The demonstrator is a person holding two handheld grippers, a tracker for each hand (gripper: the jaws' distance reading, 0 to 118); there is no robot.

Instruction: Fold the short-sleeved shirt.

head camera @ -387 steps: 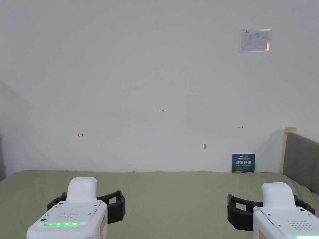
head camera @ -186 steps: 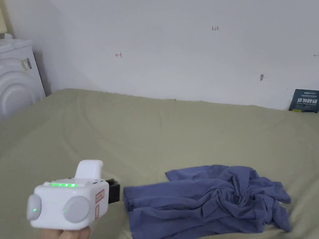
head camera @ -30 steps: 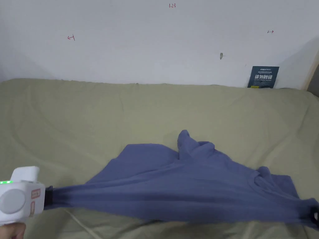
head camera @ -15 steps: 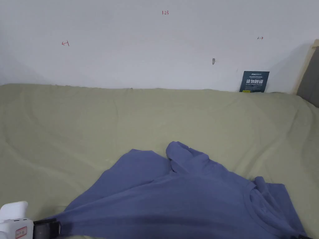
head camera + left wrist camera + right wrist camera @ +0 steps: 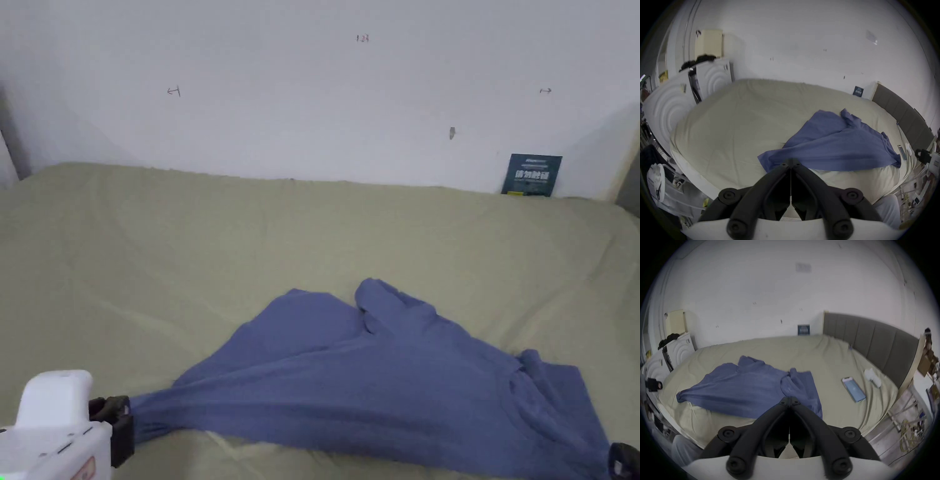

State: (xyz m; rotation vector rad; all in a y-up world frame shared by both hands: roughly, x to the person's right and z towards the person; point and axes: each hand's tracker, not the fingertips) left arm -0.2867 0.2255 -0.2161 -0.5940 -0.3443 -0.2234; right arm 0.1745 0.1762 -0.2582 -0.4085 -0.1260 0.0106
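On the green bed (image 5: 250, 237), a blue shirt (image 5: 387, 387) lies stretched between both grippers. Left gripper (image 5: 791, 162) has its jaws clamped together on the shirt's bunched left corner; right gripper (image 5: 790, 400) pinches the opposite near corner.

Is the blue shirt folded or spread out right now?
Spread, not folded: the blue shirt lies stretched across the bed, one sleeve bunched.

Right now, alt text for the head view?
A blue short-sleeved shirt lies spread and creased on a green bed sheet, its near corner bunched at the left gripper. A white wall rises behind.
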